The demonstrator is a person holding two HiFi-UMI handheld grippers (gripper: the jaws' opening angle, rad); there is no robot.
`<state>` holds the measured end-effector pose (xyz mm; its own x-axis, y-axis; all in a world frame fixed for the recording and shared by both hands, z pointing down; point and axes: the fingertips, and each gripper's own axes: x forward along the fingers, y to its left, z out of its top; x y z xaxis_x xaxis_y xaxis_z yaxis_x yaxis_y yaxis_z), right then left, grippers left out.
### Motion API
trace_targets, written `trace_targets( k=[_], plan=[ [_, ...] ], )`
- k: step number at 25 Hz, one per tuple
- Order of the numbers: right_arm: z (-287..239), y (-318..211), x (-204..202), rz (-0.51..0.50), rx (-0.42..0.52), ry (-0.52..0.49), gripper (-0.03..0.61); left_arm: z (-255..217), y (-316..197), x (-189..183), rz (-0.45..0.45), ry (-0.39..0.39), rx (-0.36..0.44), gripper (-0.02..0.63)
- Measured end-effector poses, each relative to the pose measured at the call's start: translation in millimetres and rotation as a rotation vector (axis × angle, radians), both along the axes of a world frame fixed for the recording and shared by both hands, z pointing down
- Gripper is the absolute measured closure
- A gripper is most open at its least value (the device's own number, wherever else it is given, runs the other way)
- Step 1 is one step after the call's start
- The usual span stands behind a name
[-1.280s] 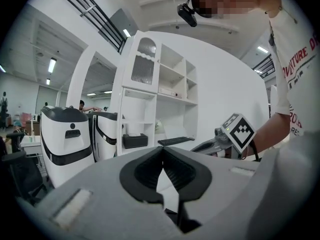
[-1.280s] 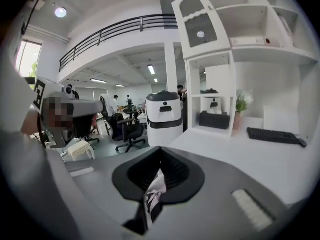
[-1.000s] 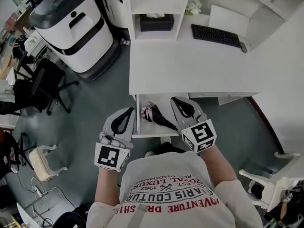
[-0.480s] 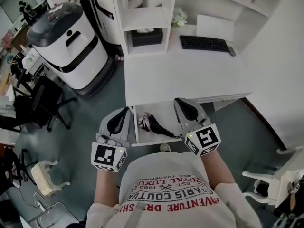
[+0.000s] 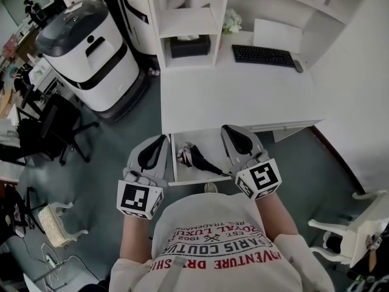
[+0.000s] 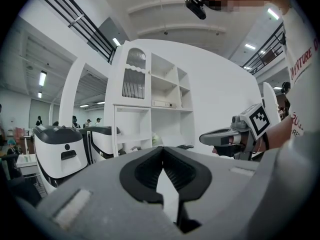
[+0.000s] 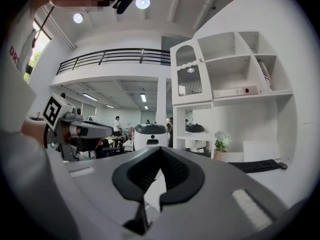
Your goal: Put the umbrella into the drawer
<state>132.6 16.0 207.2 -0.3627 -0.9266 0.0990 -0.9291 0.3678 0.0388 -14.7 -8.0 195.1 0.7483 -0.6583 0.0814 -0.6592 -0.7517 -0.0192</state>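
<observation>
The folded dark umbrella (image 5: 197, 158), with a pinkish patterned end, lies inside the open white drawer (image 5: 214, 146) under the desk. My left gripper (image 5: 162, 139) hovers just left of the drawer, jaws shut and empty. On the drawer's right side my right gripper (image 5: 227, 129) is also shut, with nothing in it. In the left gripper view the left gripper (image 6: 162, 150) has its pads pressed together, and the right gripper (image 6: 231, 134) shows at the right. In the right gripper view the right gripper (image 7: 161, 150) is shut too, and the left gripper (image 7: 82, 129) shows at the left.
The white desk (image 5: 243, 96) bears a black keyboard (image 5: 264, 55), a shelf unit with a dark tissue box (image 5: 189, 44) and a flower pot (image 5: 231, 22). A large white and black machine (image 5: 91, 47) and a black office chair (image 5: 51, 123) stand left; a white chair (image 5: 340, 236) stands right.
Both grippers have risen a little in front of the drawer and stayed shut. The umbrella has not moved in the drawer.
</observation>
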Motion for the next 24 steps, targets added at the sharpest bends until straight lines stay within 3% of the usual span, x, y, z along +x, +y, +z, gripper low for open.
trace_targets(
  k=[24],
  plan=[
    [7.6, -3.8, -0.7, -0.001, -0.019, 0.007, 0.578, -0.4, 2.4, 11.5, -0.009, -0.010, -0.005, 0.611]
  ],
)
